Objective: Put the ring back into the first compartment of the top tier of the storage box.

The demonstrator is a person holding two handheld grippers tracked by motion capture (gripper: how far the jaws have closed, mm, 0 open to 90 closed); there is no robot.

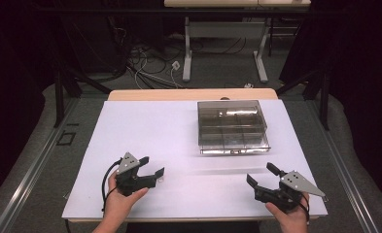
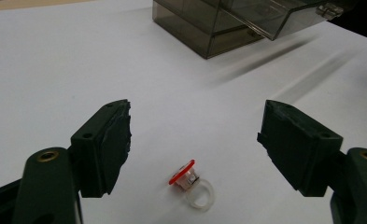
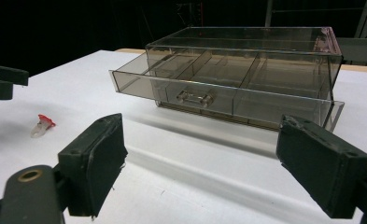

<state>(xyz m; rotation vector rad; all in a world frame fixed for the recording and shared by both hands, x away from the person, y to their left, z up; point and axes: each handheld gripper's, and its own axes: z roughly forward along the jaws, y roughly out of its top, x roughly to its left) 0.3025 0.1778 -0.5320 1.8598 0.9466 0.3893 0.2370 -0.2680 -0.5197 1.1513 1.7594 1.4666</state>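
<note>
The left gripper point(image 2: 195, 140) hung with fingers point(image 2: 107, 144) apart, the red-topped ring point(image 2: 193, 185) lying between them – likely the pickup step; next, lower and close. The right gripper point(image 3: 218, 168) gaped, 2 fingers apart, before the smoky drawer box point(image 3: 246, 74) – drawer ajar

One drawer box point(image 1: 233, 126), one ring point(image 2: 193, 184)

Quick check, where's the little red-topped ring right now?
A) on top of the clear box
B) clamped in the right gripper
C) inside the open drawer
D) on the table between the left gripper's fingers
D: the ring lies on the table, ungripped, between the open left gripper fingers.
</note>
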